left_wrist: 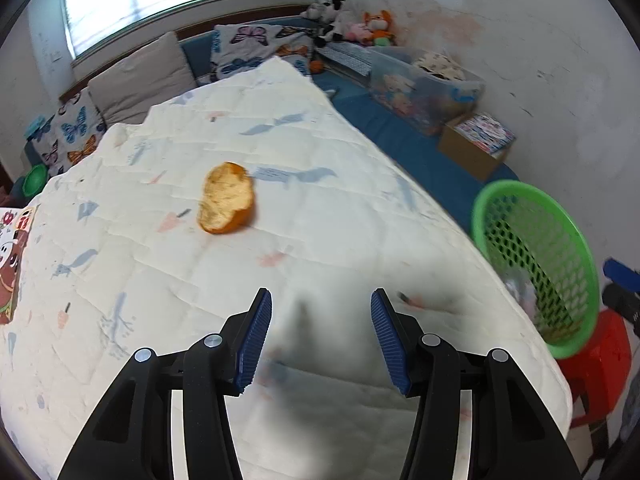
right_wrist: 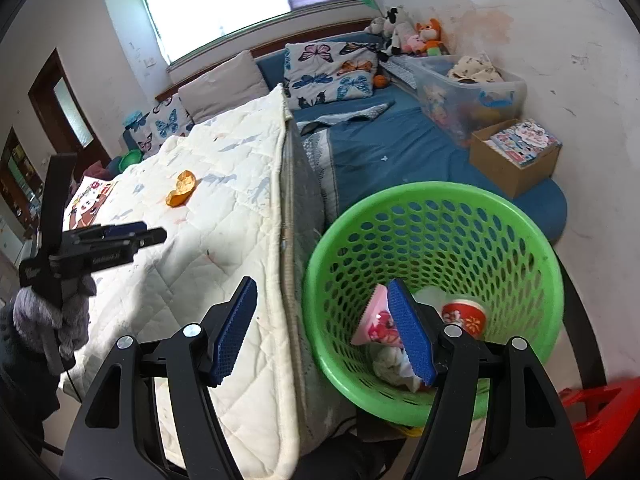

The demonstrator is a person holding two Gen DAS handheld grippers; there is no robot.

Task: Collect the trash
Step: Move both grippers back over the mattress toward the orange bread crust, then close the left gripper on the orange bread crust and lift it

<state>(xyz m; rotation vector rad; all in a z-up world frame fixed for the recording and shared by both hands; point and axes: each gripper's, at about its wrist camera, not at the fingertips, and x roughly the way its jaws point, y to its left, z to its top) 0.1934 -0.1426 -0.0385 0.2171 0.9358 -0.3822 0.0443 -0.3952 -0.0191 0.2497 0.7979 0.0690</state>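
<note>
An orange peel point(left_wrist: 226, 203) lies on the white quilted cover point(left_wrist: 160, 264); it also shows in the right wrist view point(right_wrist: 181, 188). My left gripper point(left_wrist: 321, 300) is open and empty above the cover, short of the peel. It shows from the side in the right wrist view point(right_wrist: 154, 235). My right gripper point(right_wrist: 322, 289) is open and empty above the cover's edge and the rim of the green mesh basket point(right_wrist: 500, 216). The basket holds a pink wrapper point(right_wrist: 376, 318), a red paper cup point(right_wrist: 466, 314) and crumpled tissue point(right_wrist: 390, 362). The basket also shows in the left wrist view point(left_wrist: 532, 256).
A picture book point(right_wrist: 90, 204) lies at the cover's left edge. A red stool point(right_wrist: 600, 420) stands by the basket. On the blue mat point(right_wrist: 392, 144) are a cardboard box point(right_wrist: 516, 156), a clear storage bin point(right_wrist: 468, 92), butterfly pillows point(right_wrist: 332, 72) and plush toys point(right_wrist: 412, 34).
</note>
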